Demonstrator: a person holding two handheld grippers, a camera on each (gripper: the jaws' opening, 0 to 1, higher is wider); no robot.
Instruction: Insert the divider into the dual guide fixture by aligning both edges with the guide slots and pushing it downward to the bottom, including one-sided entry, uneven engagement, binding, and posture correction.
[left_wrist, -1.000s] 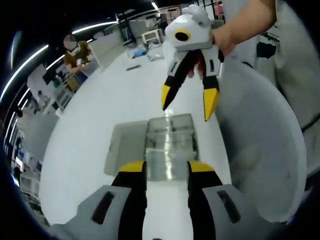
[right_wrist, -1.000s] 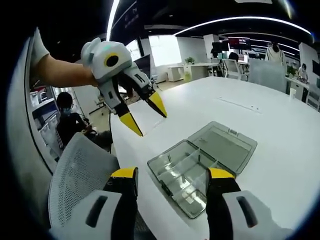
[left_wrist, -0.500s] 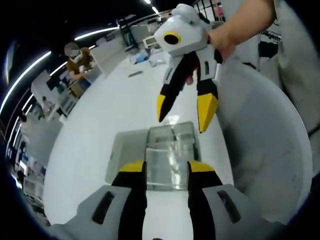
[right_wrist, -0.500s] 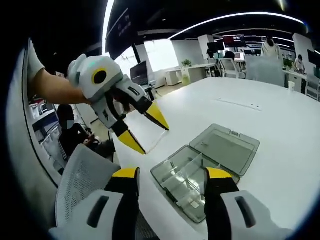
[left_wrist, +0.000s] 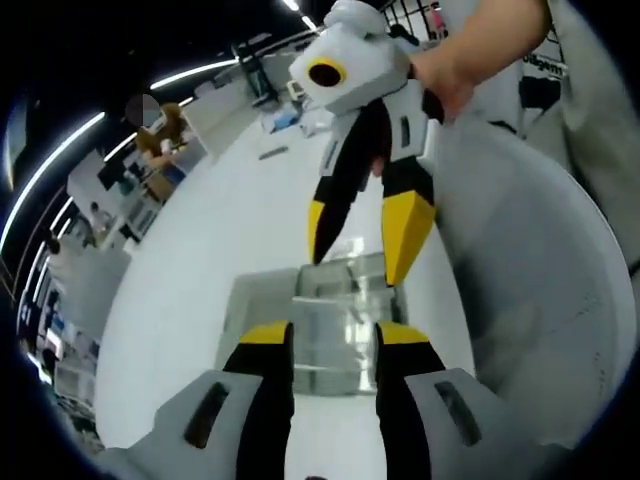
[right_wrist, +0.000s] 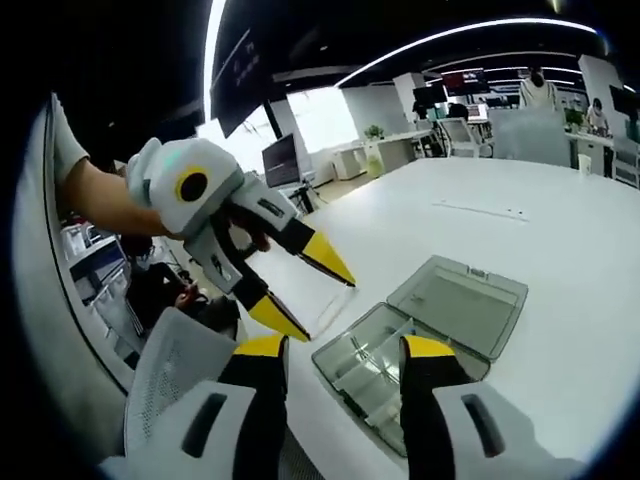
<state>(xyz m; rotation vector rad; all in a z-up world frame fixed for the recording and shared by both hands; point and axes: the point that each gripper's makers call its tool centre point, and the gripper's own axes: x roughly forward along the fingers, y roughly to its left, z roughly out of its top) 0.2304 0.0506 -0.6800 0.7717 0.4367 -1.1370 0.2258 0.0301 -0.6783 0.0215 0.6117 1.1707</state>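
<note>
- The right gripper (left_wrist: 355, 235) comes down closer over the clear box (left_wrist: 335, 310).
- The left gripper (right_wrist: 305, 290) nears the box too.

Both views are bright at the centre and fall off to dark at the edges. Light comes from long ceiling strips (right_wrist: 480, 30), bent into arcs by the fisheye across the upper left of the left gripper view and the top of the right gripper view. The white surface (left_wrist: 230, 210) is evenly lit, nearly washed out, with soft faint shadows. Pale glare streaks sit on the clear box (left_wrist: 340, 310) at centre. A bright window (right_wrist: 325, 115) blows out upper centre in the right gripper view. Far background is soft and stretched toward the edges
</note>
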